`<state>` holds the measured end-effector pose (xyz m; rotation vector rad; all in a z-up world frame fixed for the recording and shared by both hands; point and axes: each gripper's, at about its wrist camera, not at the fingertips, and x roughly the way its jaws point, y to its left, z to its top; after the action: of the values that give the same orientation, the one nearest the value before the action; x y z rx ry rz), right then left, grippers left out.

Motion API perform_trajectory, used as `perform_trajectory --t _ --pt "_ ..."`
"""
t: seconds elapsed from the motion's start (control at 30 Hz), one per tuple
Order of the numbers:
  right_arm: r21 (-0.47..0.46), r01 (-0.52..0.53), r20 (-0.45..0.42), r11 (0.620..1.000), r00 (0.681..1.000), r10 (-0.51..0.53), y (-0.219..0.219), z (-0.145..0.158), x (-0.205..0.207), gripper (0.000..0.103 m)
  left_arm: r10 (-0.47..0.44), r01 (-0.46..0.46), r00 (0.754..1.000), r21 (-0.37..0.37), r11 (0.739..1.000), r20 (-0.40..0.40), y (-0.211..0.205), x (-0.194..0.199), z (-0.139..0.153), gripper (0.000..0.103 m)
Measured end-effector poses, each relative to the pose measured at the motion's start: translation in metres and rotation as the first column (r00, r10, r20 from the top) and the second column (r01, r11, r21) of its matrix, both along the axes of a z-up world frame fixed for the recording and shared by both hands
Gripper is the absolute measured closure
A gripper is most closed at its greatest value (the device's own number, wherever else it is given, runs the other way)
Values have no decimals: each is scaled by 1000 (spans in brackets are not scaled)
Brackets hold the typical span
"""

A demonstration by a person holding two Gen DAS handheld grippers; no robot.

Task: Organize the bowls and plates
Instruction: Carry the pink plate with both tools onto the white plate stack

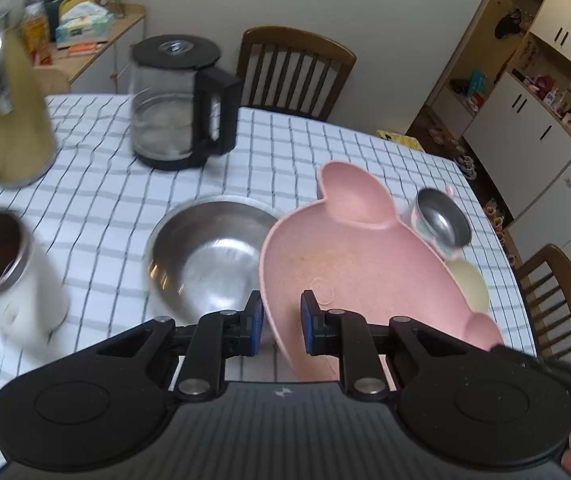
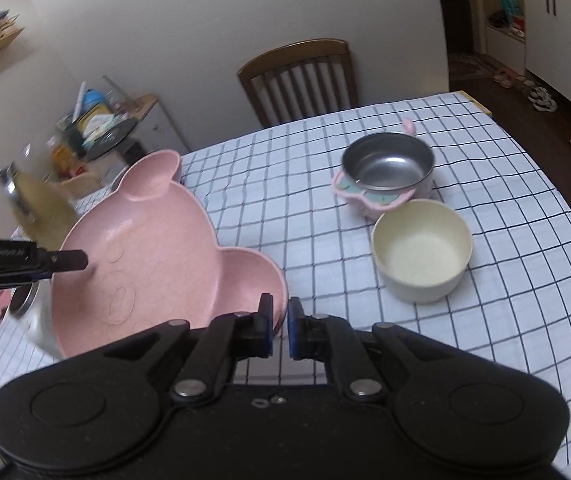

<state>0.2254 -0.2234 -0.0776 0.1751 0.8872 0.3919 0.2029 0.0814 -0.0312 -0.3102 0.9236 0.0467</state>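
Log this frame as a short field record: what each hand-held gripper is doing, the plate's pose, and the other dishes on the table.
left hand-held gripper: closed on the near rim of the pink bear-shaped plate
right hand-held gripper: closed on the plate's rim by one ear
plate pose: tilted, lifted off the checked tablecloth
steel bowl: beside the plate, empty
cream bowl: empty, upright
small steel pot: behind the cream bowl, on a pink base
other items: glass kettle, white tumbler
image quality: motion blur at left
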Motion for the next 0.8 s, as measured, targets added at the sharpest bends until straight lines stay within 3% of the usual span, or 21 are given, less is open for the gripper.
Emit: perform_trajectory --t 0.2,0.43,0.63,0.8 --pt "-36 -76 -16 996 997 75 17 -4 -31 95 27 -27 999 -2 1000 -31 12 -63 -12 84" --pt "-101 -172 -29 980 985 170 39 -21 -61 95 73 -76 993 -22 997 -92 20 -124 -52 84" --pt "-142 -230 -59 963 973 223 54 -43 -72 96 115 -123 983 -48 991 -145 25 -155 -87 84" --pt "-153 -260 -74 953 965 252 62 -57 -76 96 128 -133 981 -31 991 -146 26 -168 -99 84"
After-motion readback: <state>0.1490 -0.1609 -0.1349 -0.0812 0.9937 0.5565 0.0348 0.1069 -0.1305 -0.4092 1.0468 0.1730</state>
